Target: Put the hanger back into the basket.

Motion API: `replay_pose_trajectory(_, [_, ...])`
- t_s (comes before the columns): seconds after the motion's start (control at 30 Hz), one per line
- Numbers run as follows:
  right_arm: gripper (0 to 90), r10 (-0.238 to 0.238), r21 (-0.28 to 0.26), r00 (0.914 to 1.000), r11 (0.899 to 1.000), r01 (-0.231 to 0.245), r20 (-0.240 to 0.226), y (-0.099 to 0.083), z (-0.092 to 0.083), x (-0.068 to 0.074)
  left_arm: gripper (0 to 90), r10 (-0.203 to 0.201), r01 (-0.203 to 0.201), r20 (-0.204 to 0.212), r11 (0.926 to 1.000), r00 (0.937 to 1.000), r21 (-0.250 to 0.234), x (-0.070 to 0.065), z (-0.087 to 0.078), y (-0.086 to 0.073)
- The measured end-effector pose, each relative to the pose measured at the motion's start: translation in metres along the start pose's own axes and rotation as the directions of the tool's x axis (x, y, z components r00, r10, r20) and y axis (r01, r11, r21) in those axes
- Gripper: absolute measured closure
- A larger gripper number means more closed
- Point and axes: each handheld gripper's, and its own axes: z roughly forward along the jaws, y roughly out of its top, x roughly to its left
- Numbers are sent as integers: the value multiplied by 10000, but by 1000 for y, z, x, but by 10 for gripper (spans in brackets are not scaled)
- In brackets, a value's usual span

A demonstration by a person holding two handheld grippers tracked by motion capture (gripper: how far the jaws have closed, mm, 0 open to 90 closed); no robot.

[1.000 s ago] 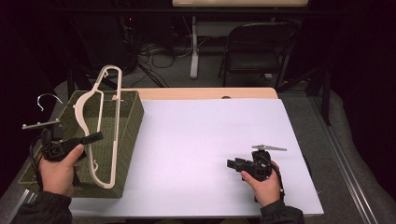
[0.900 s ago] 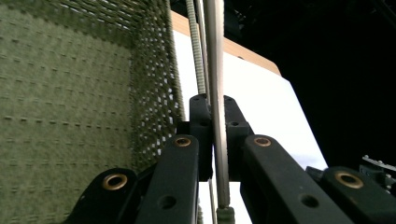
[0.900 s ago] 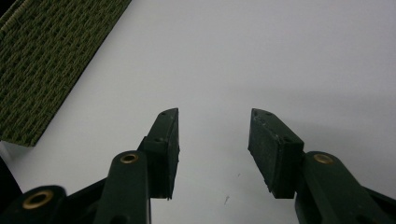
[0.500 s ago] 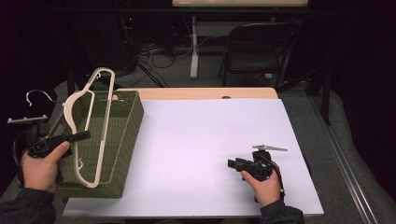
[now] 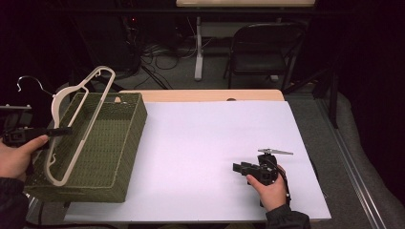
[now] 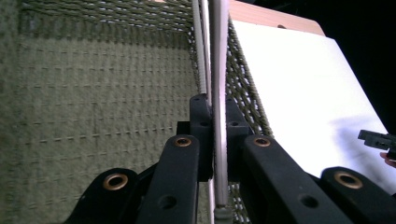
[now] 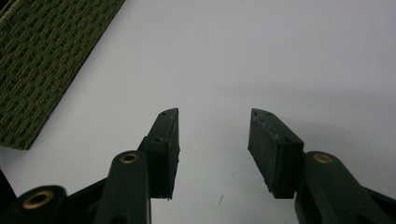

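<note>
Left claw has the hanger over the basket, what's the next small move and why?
Probably lift the hanger a bit higher toward the left. The left claw is shut on its thin bar, but the lower end appears to sit inside the green basket and its side crosses the rim. The right claw is open, resting on the white sheet.

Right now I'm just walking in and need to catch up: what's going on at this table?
A person works with two hand-held grippers. The left gripper is shut on a cream hanger, holding it tilted over the green woven basket at the table's left edge, its lower end down inside the basket. The right gripper rests open and empty on the white table.
</note>
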Motion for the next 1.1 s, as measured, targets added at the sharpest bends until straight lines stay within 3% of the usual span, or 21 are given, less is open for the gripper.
replay_pose_trajectory(0.07, [531, 26, 11, 10000, 10000, -26, 18, 0, 0, 0, 870, 79, -78, -27, 9999, 10000, 151, 6, -1, 4])
replay_pose_trajectory(0.13, [532, 62, -15, 10000, 10000, -62, 60, 0, 0, -1, 871, 541, -540, -42, 9982, 9985, 250, 11, -1, 7])
replay_pose_trajectory(0.23, [532, 86, -44, 9999, 10000, -86, 62, 0, 0, -1, 871, 842, -846, 104, 9954, 9964, 451, 17, 0, 9])
replay_pose_trajectory(0.27, [532, 86, -44, 9999, 10000, -86, 62, 0, 0, -1, 871, 772, -778, 146, 9959, 9969, 452, 19, 1, 9])
replay_pose_trajectory(0.37, [532, 127, -27, 9999, 9999, -126, 71, 0, 0, -2, 872, 1342, -1354, 220, 9886, 9907, 655, 23, 3, 9])
replay_pose_trajectory(0.57, [533, 205, -26, 9998, 9998, -205, 84, -1, 0, -3, 871, 2172, -2203, 488, 9728, 9749, 714, 32, 3, 6])
replay_pose_trajectory(0.63, [533, 154, -82, 9998, 9998, -154, 92, -1, 0, -4, 871, 2628, -2655, 427, 9608, 9639, 793, 32, 5, 5])
replay_pose_trajectory(0.67, [533, 222, -84, 9997, 9997, -221, 112, -1, -1, -5, 871, 2687, -2714, 421, 9589, 9623, 831, 33, 5, 5])
replay_pose_trajectory(0.7, [533, 222, -84, 9997, 9997, -221, 112, -1, -1, -5, 871, 2997, -3034, 535, 9493, 9525, 826, 32, 5, 5])
replay_pose_trajectory(0.73, [533, 256, -43, 9996, 9997, -256, 112, -1, -1, -6, 871, 3117, -3156, 584, 9455, 9484, 798, 32, 6, 5])
replay_pose_trajectory(0.77, [533, 324, -36, 9994, 9995, -323, 100, -1, -2, -6, 871, 3136, -3173, 568, 9451, 9479, 783, 32, 7, 5])
replay_pose_trajectory(0.8, [533, 393, -85, 9992, 9992, -392, 72, -1, -1, -7, 872, 3270, -3311, 610, 9403, 9431, 792, 32, 7, 5])
replay_pose_trajectory(0.87, [533, 405, -66, 9992, 9992, -404, 78, -1, -2, -8, 872, 3293, -3337, 625, 9392, 9421, 813, 32, 9, 5])
replay_pose_trajectory(0.9, [533, 401, -65, 9992, 9992, -400, 80, -1, -2, -8, 872, 3400, -3440, 568, 9344, 9387, 924, 31, 11, 4])
replay_pose_trajectory(0.93, [533, 371, -70, 9993, 9993, -370, 78, -1, -2, -8, 871, 3372, -3404, 475, 9348, 9402, 1013, 32, 12, 4])
replay_pose_trajectory(0.97, [533, 420, -49, 9991, 9991, -420, 82, -1, -2, -8, 872, 3555, -3582, 440, 9252, 9337, 1257, 34, 14, 2])
replay_pose_trajectory(1.0, [533, 420, -49, 9991, 9991, -420, 82, -1, -2, -8, 872, 3555, -3582, 440, 9252, 9337, 1257, 34, 14, 2])
replay_pose_trajectory(1.1, [533, 463, -82, 9989, 9989, -463, 96, -2, -2, -9, 871, 3742, -3746, 310, 9160, 9268, 1435, 36, 16, 0])
